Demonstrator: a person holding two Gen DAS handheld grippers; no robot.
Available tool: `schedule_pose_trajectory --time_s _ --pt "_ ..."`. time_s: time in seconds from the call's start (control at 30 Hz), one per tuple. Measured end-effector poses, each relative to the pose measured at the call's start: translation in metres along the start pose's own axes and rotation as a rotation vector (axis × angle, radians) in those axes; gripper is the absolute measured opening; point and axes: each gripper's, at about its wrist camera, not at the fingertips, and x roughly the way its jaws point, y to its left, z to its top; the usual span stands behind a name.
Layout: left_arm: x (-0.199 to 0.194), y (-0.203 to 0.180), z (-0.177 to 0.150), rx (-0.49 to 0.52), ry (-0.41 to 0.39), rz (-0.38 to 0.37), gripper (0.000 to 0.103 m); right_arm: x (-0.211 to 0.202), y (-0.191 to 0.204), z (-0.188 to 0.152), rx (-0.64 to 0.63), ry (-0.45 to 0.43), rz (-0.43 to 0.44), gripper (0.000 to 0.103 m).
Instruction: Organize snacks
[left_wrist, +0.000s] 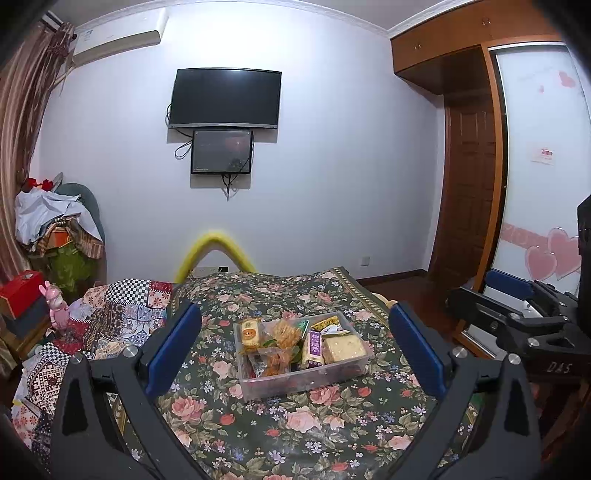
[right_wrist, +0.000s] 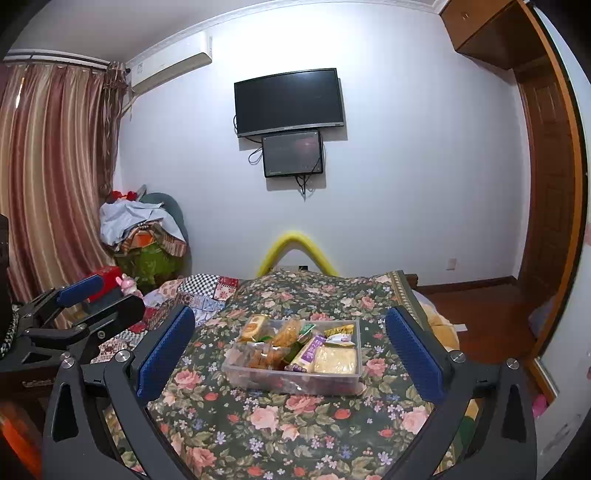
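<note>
Hovering: left gripper (left_wrist: 295, 350), right gripper (right_wrist: 290, 350) | jaws wide apart, empty | snack bin (right_wrist: 295, 380) on floral bedspread (right_wrist: 295, 424)

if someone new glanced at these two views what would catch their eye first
Most likely the clear plastic bin heaped with wrapped snacks, sitting mid-bed on the floral bedspread. Next, the open left gripper and right gripper framing it with blue pads, and the dark TV on the wall beyond.
</note>
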Motion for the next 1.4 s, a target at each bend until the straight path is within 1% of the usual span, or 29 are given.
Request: schedule_pose_trajectory --time_s 0.8,1.23,1.4 --pt "0.0012 0.0016 -0.0025 -0.008 0.008 0.02 0.103 -0.0067 0.0053 -0.0011 -0.011 -0.006 -0.001 0.103" --pt "-0.0024 0.0013 -0.0029 -0.006 -0.001 0.011 0.103 -0.0075 0.0058 0.0005 -0.011 0.0 -0.002 0.103" --pt "-0.0034 0.0015 -0.0033 -0.004 0.002 -0.007 0.103 -0.0081 0.0058 0.001 -0.011 0.0 -0.005 0.103"
